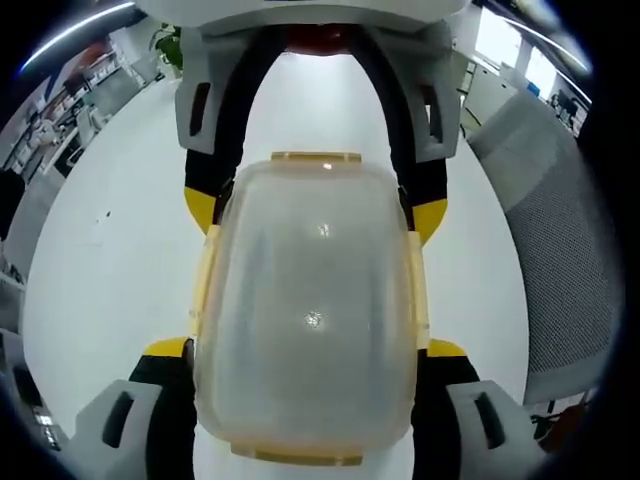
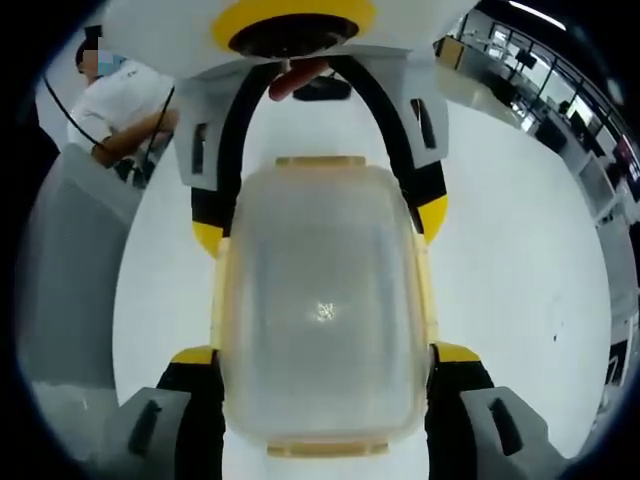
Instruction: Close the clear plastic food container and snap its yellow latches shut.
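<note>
The clear plastic food container [image 1: 310,300] lies on the white table with its lid on, seen from above. Yellow latches [image 1: 205,285] run along its long sides, and another sits at each short end. My left gripper [image 1: 305,348] straddles the near end, its yellow-tipped jaws pressed against both long sides. My right gripper [image 1: 315,210] reaches in from the opposite end and clasps the far part the same way. In the right gripper view the container [image 2: 325,310] sits between my right gripper [image 2: 325,352] and my left gripper [image 2: 320,225].
The white table [image 1: 110,260] spreads out around the container. A grey mesh chair [image 1: 565,260] stands to one side. A person in a white shirt [image 2: 120,105] is behind a grey chair back [image 2: 70,270]. Office desks lie further off.
</note>
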